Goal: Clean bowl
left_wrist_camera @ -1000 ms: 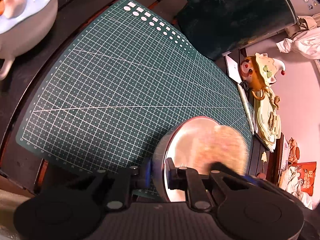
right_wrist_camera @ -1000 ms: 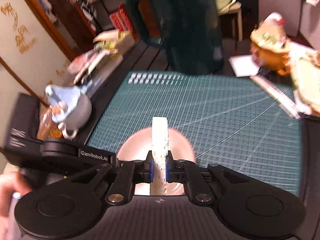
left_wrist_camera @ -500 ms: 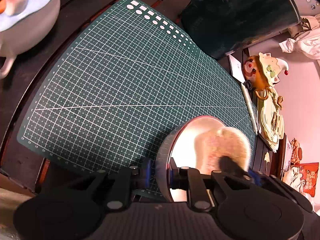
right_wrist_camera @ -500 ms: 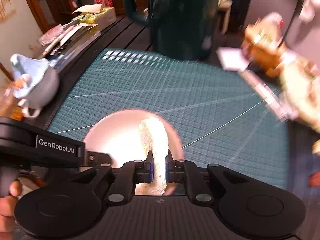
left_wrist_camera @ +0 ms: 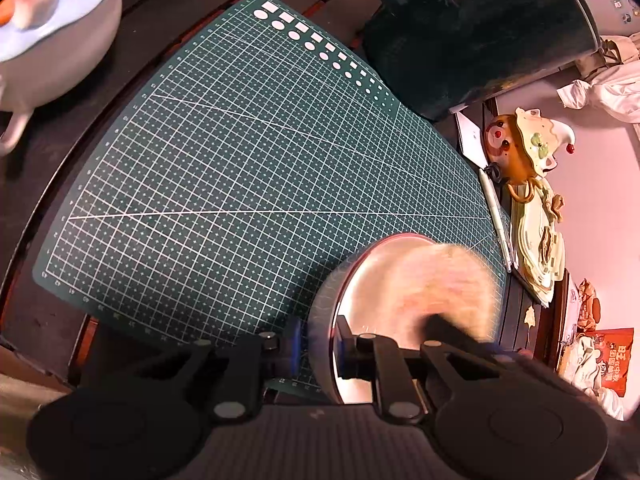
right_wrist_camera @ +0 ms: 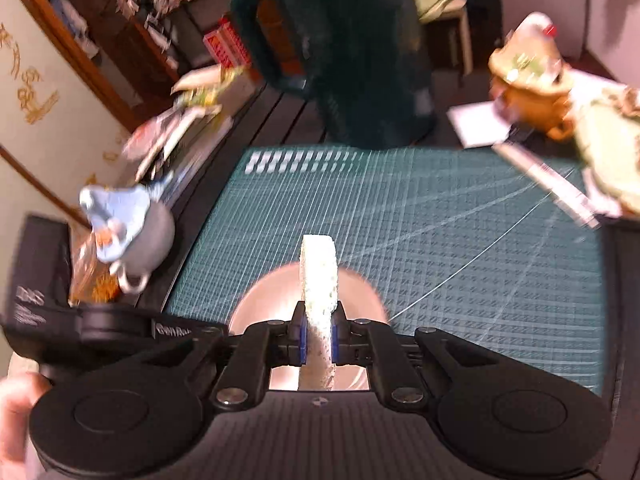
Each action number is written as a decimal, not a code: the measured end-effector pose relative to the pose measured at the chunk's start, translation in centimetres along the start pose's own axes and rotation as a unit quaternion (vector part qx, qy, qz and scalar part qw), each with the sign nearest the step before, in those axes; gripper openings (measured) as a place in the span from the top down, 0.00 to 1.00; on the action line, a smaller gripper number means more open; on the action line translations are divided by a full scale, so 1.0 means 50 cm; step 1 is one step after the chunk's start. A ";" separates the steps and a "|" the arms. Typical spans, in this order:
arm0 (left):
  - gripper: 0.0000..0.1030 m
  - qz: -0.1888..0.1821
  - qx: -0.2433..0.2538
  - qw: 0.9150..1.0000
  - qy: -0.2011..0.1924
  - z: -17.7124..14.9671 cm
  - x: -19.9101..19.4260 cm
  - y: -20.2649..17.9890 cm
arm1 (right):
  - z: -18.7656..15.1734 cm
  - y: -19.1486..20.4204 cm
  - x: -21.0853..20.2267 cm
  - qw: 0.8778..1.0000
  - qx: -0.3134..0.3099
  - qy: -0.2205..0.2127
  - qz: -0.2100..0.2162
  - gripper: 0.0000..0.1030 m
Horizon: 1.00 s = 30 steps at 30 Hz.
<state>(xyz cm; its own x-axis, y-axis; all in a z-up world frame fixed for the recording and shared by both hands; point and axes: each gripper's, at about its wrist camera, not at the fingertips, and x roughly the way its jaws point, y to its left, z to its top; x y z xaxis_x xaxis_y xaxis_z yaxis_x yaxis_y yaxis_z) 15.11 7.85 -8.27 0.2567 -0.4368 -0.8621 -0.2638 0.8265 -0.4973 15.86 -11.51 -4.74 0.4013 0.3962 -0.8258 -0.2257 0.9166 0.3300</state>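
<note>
The metal bowl (left_wrist_camera: pixel 384 300) sits on the green cutting mat (left_wrist_camera: pixel 256 184), at the mat's near right corner, close to the tabletop's (left_wrist_camera: pixel 168 12) near edge. The left gripper (left_wrist_camera: pixel 316 354) has its jaws clamped on the bowl's rim, one finger outside the wall and one inside, steadying it; that grip and the bowl's place on the mat look unchanged from a second ago.

What has changed is the sponge (right_wrist_camera: pixel 318 280). The right gripper (right_wrist_camera: pixel 319 338) holds its jaws pressed together on this pale slab, which stands on edge between them. Half a second ago the sponge leaned bent down into the bowl; now it stands straight, its far end over the bowl's far rim, much as it did a second ago. From the left wrist the sponge shows only as a pale smear across the bowl's inside, blurred by motion, and the whole right wrist view is smeared as well. This reads as one full back-and-forth stroke, so the scrubbing seems to be in mid course, not finished.

Whether any dirt is left cannot be told, since the bowl's inside is hidden by blur and glare. A grey teapot (right_wrist_camera: pixel 132 236) by the mat's left edge and a dark green jug (right_wrist_camera: pixel 352 56) beyond its far edge stand apart from the work.
</note>
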 end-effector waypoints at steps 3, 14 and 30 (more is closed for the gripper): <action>0.86 -0.001 0.001 1.000 0.000 0.000 0.001 0.000 | -0.009 0.006 0.044 1.000 -0.003 0.026 -0.003 0.91; 0.85 0.000 0.006 1.000 0.001 0.003 0.002 0.002 | -0.014 0.030 -0.042 0.992 -0.054 -0.041 -0.107 0.91; 0.49 0.035 0.112 0.990 -0.072 -0.032 -0.048 -0.038 | -0.023 -0.103 -0.127 0.994 0.074 -0.077 -0.031 0.91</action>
<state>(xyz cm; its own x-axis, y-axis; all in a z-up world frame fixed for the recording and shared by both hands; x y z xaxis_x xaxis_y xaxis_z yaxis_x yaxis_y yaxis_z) 13.51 6.78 -5.41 0.3788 -0.3341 -0.8631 -0.0761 0.9181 -0.3889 13.44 -18.84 -1.72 0.5434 0.3321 -0.7710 -0.0688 0.9329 0.3534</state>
